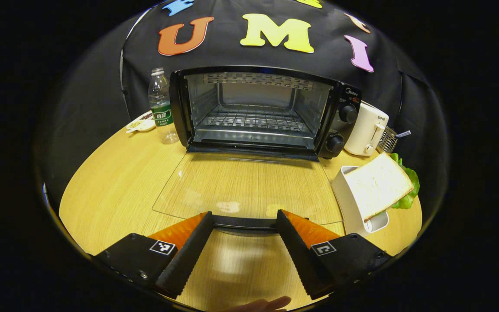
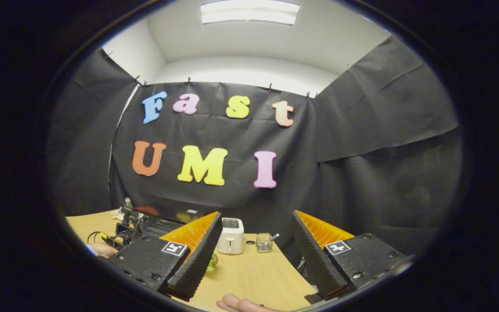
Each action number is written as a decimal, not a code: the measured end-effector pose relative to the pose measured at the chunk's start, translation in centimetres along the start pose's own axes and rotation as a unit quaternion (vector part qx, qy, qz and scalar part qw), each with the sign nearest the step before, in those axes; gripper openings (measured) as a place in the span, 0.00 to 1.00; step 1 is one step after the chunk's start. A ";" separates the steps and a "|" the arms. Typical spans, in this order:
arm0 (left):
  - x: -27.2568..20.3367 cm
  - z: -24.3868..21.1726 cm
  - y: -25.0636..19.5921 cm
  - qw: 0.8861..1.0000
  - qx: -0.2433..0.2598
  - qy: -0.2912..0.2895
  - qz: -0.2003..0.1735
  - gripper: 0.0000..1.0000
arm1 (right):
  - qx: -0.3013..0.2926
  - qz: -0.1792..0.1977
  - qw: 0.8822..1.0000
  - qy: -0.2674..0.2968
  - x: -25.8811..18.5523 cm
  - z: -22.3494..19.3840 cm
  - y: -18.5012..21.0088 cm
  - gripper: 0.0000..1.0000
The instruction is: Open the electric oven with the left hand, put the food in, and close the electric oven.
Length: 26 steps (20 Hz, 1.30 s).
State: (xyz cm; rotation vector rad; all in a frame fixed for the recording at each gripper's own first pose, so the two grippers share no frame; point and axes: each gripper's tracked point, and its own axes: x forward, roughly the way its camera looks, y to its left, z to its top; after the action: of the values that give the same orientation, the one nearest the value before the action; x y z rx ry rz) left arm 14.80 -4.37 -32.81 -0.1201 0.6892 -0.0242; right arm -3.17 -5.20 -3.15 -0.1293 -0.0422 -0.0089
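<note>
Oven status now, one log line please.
oven door: down flat | rack: bare | left hand-held gripper: open at handle | bread: in holder

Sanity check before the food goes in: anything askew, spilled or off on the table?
Nothing spilled or damaged. The oven door lies flat open on the table. One oddity: the bread sits tilted across the white holder, overhanging its rim, lettuce sticking out from under it. The bottle stands upright.

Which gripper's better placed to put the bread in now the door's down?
Likely right. The right gripper is open, empty and raised over the table edge. The left gripper is open at the door handle of the lowered door. The bread slice stands right of the oven.
</note>
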 end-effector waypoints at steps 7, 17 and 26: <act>-2.4 2.6 0.5 0.998 0.005 -0.067 -0.002 0.95 | 0.000 0.036 0.999 0.036 1.3 -2.0 2.2 1.00; -17.3 11.5 2.0 0.963 0.005 -0.269 -0.009 0.94 | 0.016 0.096 0.982 0.163 10.4 -9.9 4.9 1.00; -28.2 14.0 2.3 0.930 0.007 -0.367 -0.021 0.94 | 0.085 0.202 0.900 0.378 19.0 -22.3 10.5 1.00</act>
State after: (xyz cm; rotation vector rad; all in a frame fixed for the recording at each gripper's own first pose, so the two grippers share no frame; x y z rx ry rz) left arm 1.93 1.10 -4.56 -0.1191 -0.0644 -0.0233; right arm 16.88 2.23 -25.79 0.0506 0.7641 0.3603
